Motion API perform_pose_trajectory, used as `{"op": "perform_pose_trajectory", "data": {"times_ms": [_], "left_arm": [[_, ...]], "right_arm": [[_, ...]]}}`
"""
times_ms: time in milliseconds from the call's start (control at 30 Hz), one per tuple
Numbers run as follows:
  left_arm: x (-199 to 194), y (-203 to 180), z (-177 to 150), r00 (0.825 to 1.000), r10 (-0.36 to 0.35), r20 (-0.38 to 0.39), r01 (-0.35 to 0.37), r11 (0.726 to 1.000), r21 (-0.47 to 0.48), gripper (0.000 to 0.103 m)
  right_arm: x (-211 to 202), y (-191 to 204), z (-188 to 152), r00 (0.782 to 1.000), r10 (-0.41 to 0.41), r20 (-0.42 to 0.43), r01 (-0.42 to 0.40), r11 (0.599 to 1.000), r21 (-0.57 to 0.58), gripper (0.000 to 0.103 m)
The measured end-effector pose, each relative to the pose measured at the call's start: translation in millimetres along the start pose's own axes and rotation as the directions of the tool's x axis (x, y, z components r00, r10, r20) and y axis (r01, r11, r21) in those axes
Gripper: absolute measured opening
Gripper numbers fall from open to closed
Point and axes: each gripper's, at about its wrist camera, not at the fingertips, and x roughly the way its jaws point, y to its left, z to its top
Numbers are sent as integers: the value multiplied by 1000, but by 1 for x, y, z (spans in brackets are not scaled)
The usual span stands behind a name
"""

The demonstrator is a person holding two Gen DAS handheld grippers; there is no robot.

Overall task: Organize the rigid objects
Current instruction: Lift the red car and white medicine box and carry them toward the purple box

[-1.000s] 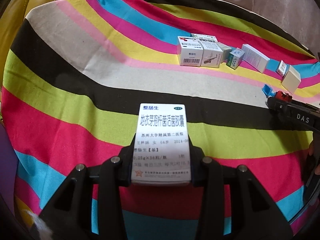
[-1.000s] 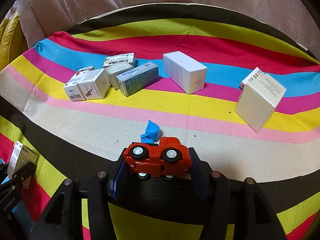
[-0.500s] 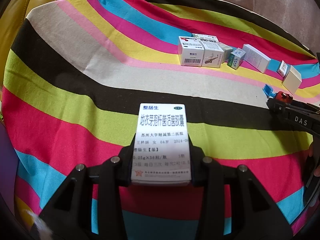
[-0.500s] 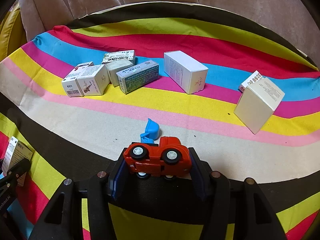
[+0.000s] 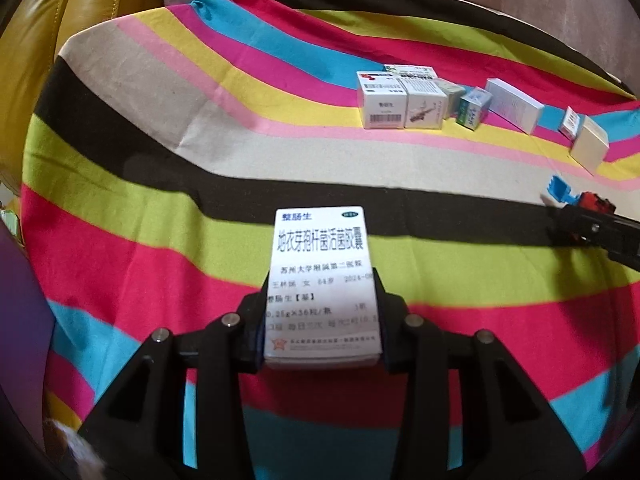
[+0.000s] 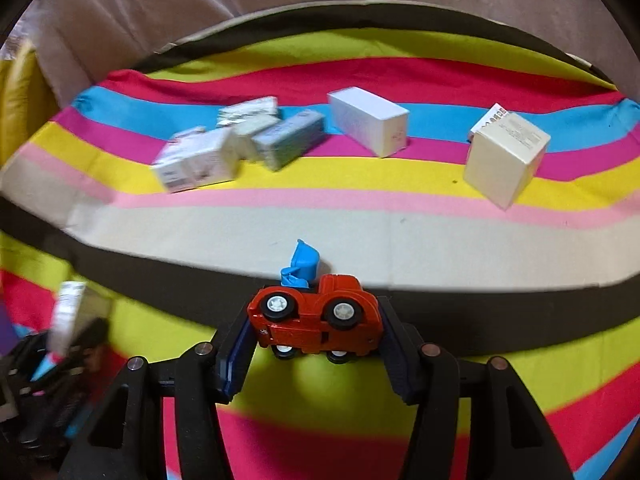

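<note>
My left gripper (image 5: pixel 322 320) is shut on a white medicine box (image 5: pixel 322 280) with blue Chinese print, held above the striped cloth (image 5: pixel 160 160). My right gripper (image 6: pixel 314 338) is shut on a red toy truck (image 6: pixel 314 316) with a blue scoop (image 6: pixel 302 264), lying on its side between the pads. The truck and right gripper also show at the right edge of the left wrist view (image 5: pixel 592 216). The left gripper with its box shows blurred at lower left of the right wrist view (image 6: pixel 68 316).
A row of several medicine boxes stands far on the cloth: a cluster (image 6: pixel 236 144), a white long box (image 6: pixel 368 126), a cream box (image 6: pixel 504 156). They also show in the left wrist view (image 5: pixel 404 100). A yellow leather cushion (image 5: pixel 40 60) lies left, brown fabric (image 6: pixel 240 8) behind.
The right gripper with the truck has swung left and moved forward; its view is blurred. The left gripper has tilted slightly, still holding the box.
</note>
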Motion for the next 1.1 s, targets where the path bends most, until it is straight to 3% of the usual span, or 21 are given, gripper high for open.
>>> {"op": "perform_pose_trajectory", "data": {"times_ms": [233,500,867,1100], "left_arm": [[-47,-2,-26,996,-73,43,75,996,-48,44],[-78,18,-52,995,-92,41,96,991,-93,44],[-96,42,-74,995,-91,38,95,985,-147,44],[-107,44,-72,999,-25,33,29,992,-123,44]], "right_arm": [[-36,27,-23,996,78,34,-77,997,-20,57],[-51,51,-53,991,133,6,-132,990,-51,57],[-72,70,-78,985,174,-9,-174,978,-112,57],[-82,80,-84,981,192,1,-190,971,-145,57]]}}
